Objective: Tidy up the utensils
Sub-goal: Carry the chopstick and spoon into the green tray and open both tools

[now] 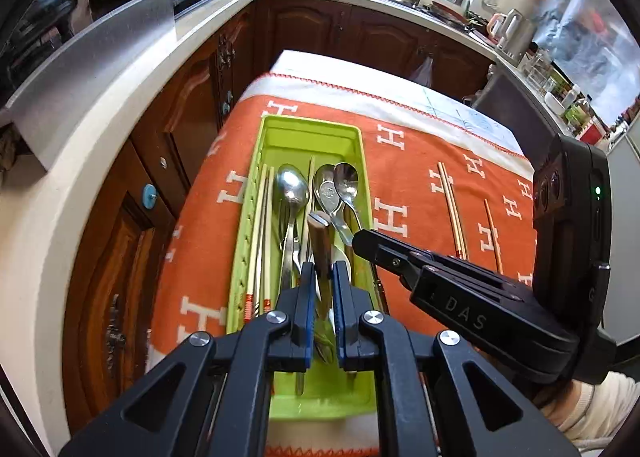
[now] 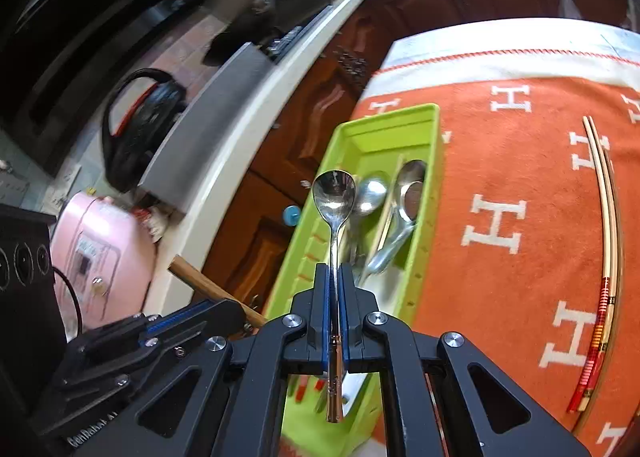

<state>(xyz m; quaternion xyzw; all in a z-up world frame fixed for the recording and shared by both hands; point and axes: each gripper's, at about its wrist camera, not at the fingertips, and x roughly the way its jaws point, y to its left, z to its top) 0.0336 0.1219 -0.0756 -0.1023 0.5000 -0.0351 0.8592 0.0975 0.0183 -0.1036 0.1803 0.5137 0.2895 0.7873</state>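
the spoon (image 2: pixel 334 193) sits clamped by its handle in the right gripper (image 2: pixel 335 277), bowl pointing forward, held above the left side of the green tray (image 2: pixel 434 161). the left gripper (image 1: pixel 320 269) is clamped on a wooden-handled utensil (image 1: pixel 320 233), whose working end is hidden, also raised over the tray. from the left wrist, the right gripper's tip (image 1: pixel 362 237) hovers close by, over the tray's right-hand part.

inside the tray lie several spoons (image 1: pixel 292 187) in the middle and right sections and chopsticks (image 1: pixel 260 225) in the left slot. more chopsticks (image 1: pixel 452 209) lie loose on the orange cloth (image 1: pixel 420 161) to the right of the tray, well apart from it.

the step in hand looks like the drop-off: both items are carried over the tray and not yet released. next, each wants lowering into a section with like pieces, the spoon among the other spoons, then letting go one at a time so the two grippers don't crowd each other. the loose chopsticks remain to be gathered afterwards.
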